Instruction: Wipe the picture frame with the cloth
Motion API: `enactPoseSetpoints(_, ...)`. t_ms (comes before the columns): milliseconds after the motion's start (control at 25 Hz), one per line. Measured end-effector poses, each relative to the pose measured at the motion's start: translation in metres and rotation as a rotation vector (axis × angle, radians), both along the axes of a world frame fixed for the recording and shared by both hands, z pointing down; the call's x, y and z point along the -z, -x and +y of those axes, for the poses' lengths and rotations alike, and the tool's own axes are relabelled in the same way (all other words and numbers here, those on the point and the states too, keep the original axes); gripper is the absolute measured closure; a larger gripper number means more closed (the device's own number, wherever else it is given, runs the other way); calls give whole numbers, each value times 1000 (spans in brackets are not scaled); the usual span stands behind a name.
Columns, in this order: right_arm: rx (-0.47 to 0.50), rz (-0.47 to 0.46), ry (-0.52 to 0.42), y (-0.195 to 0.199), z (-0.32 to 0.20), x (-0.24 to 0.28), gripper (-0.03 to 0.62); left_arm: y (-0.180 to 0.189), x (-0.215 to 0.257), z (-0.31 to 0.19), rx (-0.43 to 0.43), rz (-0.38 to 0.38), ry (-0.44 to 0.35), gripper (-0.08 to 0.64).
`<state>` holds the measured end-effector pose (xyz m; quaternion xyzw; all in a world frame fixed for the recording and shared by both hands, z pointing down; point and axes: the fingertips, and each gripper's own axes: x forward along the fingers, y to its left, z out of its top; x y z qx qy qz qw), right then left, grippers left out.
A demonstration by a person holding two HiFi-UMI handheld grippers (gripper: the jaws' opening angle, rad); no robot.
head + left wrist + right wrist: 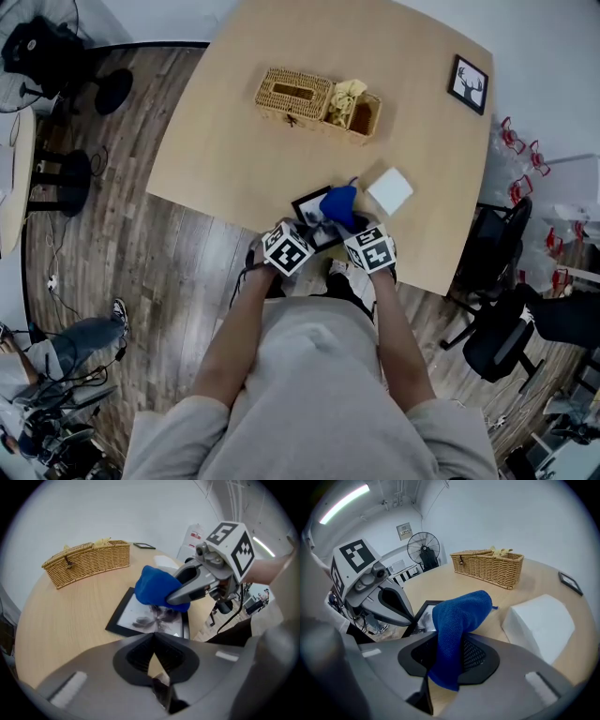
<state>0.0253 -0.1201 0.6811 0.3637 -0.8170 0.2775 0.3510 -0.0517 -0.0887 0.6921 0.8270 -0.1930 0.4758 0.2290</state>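
- we are looking down on a light wooden table [234, 159]; the picture frame [129, 617] is lying flat at the table's six o'clock edge, directly in front of the person.
- the right gripper [450, 654] is gripping the blue cloth [461, 613]: its jaws are pinching the cloth's lower end, and the bunched upper end is leaning toward twelve o'clock, over the frame.
- in the left gripper view we are seeing that bunched end resting on the glass near the frame's two o'clock corner, where it is covering part of the dark print.
- the left gripper [153, 641] is holding its jaws closed together with nothing between the pads; the tips are sitting at the frame's six o'clock edge, and we cannot tell whether they are pressing on it.
- in the head view the two grippers are working side by side, the left one at nine o'clock of the right one, both at the table's near edge.
- a white box [390, 190] is standing just beside the cloth, at about two o'clock from it.
- a wicker basket [295, 94] is sitting at twelve o'clock from the frame, well apart from it.
- a second small frame [469, 84] is lying at the table's two o'clock corner.
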Motion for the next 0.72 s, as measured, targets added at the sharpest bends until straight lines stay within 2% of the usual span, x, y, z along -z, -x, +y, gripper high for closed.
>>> enactPoseSetpoints(360,41,8,4,-8,21,-1,486,-2,1,-1,2,13,15,506)
enactPoseSetpoints(720,57,36,-30,-11,32,0,486,-1,1,0,-2,8,22,506)
